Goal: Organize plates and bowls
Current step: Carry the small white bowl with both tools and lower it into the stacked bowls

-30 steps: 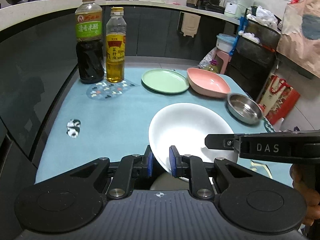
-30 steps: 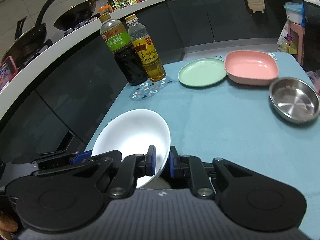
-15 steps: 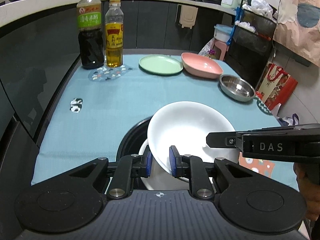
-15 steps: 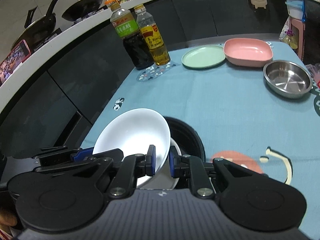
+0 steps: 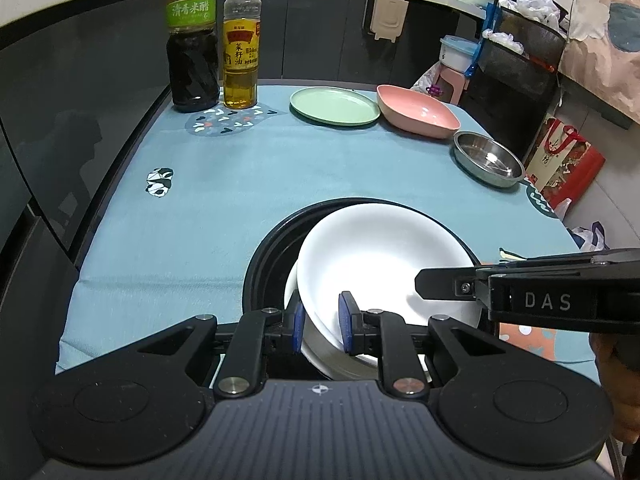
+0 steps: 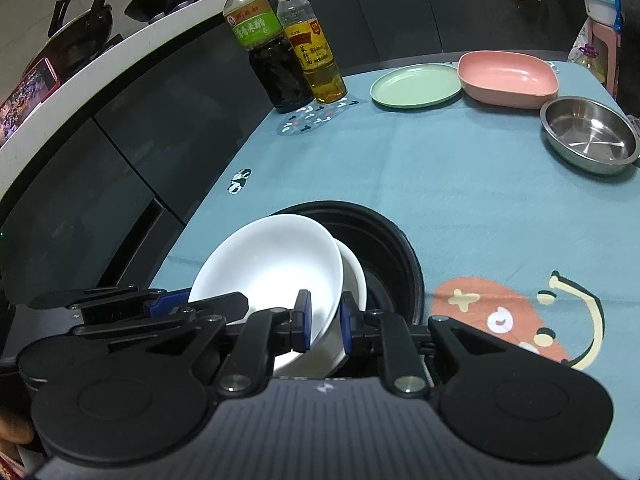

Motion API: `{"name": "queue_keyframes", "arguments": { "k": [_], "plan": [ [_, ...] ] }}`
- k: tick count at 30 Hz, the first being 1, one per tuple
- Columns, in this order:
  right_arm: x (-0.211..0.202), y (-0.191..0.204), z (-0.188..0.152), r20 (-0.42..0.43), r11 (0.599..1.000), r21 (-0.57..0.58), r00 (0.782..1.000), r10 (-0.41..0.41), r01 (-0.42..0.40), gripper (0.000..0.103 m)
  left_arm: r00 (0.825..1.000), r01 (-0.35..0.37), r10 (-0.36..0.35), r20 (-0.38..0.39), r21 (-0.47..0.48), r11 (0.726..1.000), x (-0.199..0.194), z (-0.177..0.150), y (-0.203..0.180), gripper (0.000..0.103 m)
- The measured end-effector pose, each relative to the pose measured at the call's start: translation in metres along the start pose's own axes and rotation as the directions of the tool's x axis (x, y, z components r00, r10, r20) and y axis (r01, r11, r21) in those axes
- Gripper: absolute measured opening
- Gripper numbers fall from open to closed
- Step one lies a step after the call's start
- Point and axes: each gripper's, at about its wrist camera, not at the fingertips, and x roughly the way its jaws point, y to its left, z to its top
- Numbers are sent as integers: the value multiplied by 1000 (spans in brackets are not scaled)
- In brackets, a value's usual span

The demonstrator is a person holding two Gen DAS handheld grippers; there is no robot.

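Observation:
I hold a white bowl [image 5: 380,264] [image 6: 268,264] by its rim from both sides. My left gripper [image 5: 322,322] is shut on the near rim. My right gripper [image 6: 324,320] has the opposite rim between its pads, and its jaws are starting to open. The bowl tilts over a second white bowl [image 5: 290,292] [image 6: 354,276], which lies inside a black round dish [image 5: 272,256] [image 6: 384,248] on the blue tablecloth. At the far end stand a green plate [image 5: 334,106] [image 6: 416,86], a pink bowl [image 5: 418,114] [image 6: 506,78] and a steel bowl [image 5: 488,162] [image 6: 588,138].
Two bottles, dark vinegar [image 5: 192,40] and yellow oil [image 5: 240,48], stand at the far left corner of the table. A dark cabinet front runs along the left edge. Bags and a pink stool crowd the floor beyond the right edge.
Both grippers carried the white bowl back toward the near end and down. The black dish and the second white bowl came into view under it.

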Motion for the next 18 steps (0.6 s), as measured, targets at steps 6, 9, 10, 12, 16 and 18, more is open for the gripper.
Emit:
{"name": "queue_keyframes", "arguments": {
  "k": [6, 9, 10, 12, 16, 18],
  "plan": [
    [1, -1, 0, -2, 1000, 4, 1000, -1, 1, 7, 1000, 10, -10, 6, 5, 1000, -2, -1, 1, 16],
    [0, -2, 1, -2, 1000, 9, 1000, -2, 2, 7, 1000, 12, -12, 8, 2, 1000, -2, -1, 2, 16],
    [0, -2, 1, -2, 1000, 10, 1000, -1, 1, 7, 1000, 11, -11, 10, 5, 1000, -2, -2, 2, 16],
    [0, -3, 1, -2, 1000, 11, 1000, 3, -3, 7, 1000, 8, -8, 16, 17, 1000, -2, -2, 1, 16],
    [-1, -7, 2, 1, 999, 32, 1000, 20, -20, 8, 1000, -7, 6, 24, 37, 999, -4, -4, -3, 16],
    [-3, -8, 2, 4, 999, 31, 1000, 24, -24, 8, 999, -28, 26, 34, 48, 998, -5, -5, -4, 16]
  ]
}}
